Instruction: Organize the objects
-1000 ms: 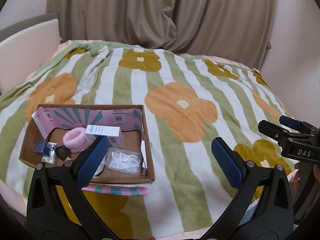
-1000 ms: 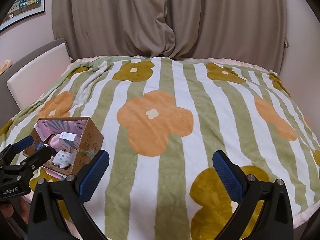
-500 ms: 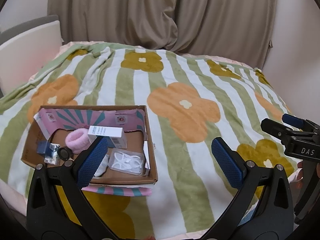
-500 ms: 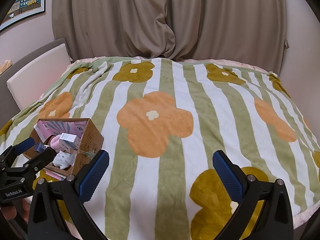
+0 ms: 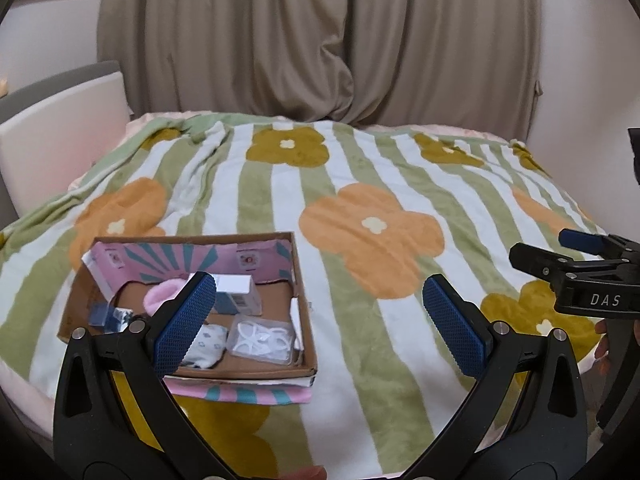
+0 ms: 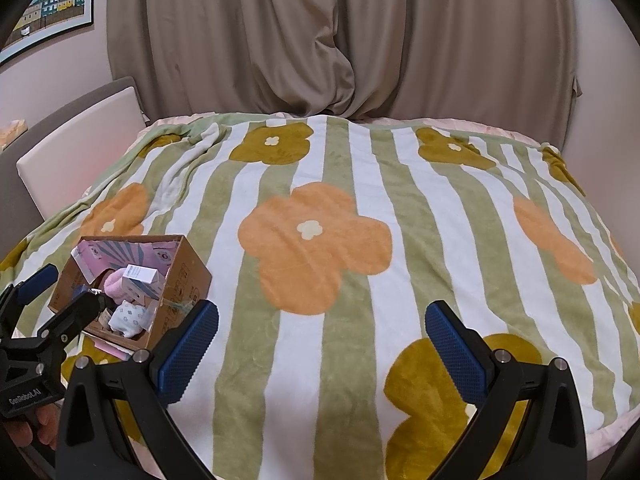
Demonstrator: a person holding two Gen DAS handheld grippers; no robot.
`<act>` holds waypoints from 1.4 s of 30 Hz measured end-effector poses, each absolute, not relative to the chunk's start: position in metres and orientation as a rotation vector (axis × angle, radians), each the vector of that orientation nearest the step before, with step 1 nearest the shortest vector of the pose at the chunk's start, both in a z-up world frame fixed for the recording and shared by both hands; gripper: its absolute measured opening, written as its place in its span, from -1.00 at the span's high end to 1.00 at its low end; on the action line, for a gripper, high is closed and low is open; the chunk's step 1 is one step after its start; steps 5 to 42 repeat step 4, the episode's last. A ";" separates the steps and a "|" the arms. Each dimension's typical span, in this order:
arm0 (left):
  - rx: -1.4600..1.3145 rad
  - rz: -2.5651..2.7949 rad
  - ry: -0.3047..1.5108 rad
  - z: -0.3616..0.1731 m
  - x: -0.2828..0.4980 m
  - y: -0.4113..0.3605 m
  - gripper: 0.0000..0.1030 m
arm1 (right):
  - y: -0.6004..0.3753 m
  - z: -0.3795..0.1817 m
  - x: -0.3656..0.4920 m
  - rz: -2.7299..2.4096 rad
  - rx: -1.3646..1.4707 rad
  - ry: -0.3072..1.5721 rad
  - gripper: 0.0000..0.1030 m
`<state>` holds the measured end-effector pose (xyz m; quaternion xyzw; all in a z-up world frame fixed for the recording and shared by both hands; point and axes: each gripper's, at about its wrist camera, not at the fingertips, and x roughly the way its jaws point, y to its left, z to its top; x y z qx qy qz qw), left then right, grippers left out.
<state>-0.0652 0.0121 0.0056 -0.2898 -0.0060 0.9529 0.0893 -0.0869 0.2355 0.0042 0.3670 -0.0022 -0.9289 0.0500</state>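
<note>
Left gripper and right gripper held wide apart, empty. Cardboard box of small items sits near blanket's front-left edge. Risk judged: soft bedding tips box when nudged; contents spilled.

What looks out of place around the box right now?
The pink striped flap sticks out flat from under the cardboard box onto the blanket. Inside, the white carton lies tilted across the pink fuzzy item.
</note>
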 end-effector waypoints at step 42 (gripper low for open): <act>-0.869 2.824 -0.024 0.003 -0.068 0.021 -1.00 | 0.241 0.003 -0.086 -2.833 1.120 -0.005 -0.99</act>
